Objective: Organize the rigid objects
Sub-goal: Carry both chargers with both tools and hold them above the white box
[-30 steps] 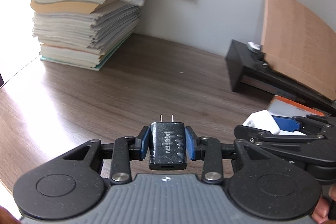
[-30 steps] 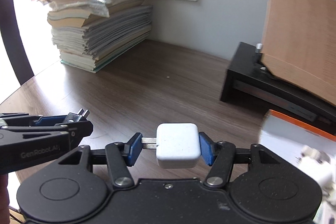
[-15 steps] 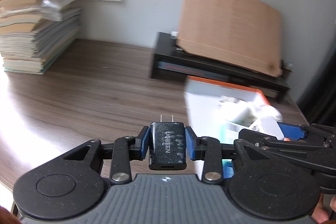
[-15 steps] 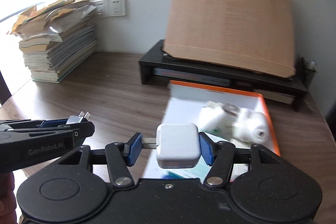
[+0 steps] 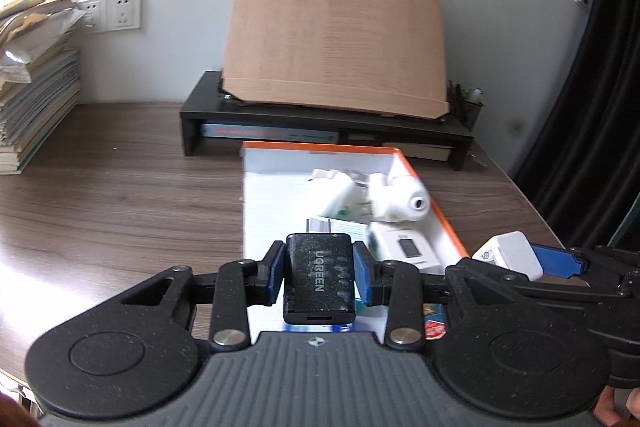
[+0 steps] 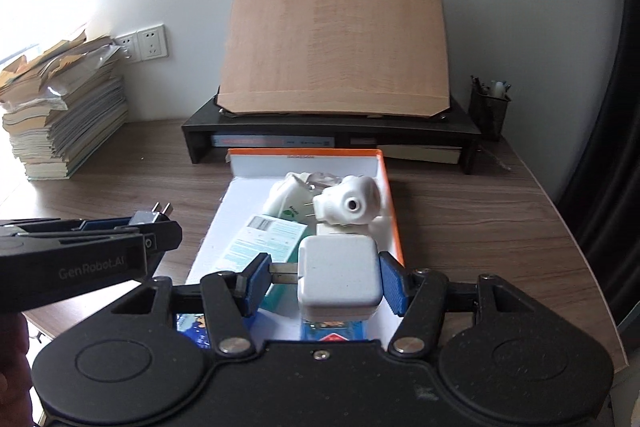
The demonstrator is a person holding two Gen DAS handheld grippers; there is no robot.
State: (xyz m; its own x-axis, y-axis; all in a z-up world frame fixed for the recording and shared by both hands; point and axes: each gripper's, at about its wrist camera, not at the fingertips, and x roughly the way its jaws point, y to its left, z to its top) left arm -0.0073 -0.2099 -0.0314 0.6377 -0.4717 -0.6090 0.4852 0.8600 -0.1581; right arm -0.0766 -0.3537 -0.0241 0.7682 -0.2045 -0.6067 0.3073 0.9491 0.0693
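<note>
My left gripper (image 5: 319, 277) is shut on a black UGREEN charger (image 5: 319, 279), prongs forward, held over the near end of an orange-rimmed white box (image 5: 448, 223). My right gripper (image 6: 325, 278) is shut on a white square charger (image 6: 338, 277) with its prongs pointing left, also above the box (image 6: 390, 211). The box holds several white adapters (image 6: 348, 205) and small packets (image 6: 264, 239). Each gripper shows in the other's view, the right one (image 5: 540, 267) and the left one (image 6: 152, 227).
A black monitor riser (image 6: 332, 131) carrying a tilted wooden board (image 6: 336, 47) stands behind the box. A tall stack of papers (image 6: 64, 123) sits at the far left by wall sockets (image 6: 144, 43). A pen holder (image 6: 490, 107) stands at the right end of the riser.
Both grippers have swung right, away from the paper stack, and now hover over the box, each still holding its charger.
</note>
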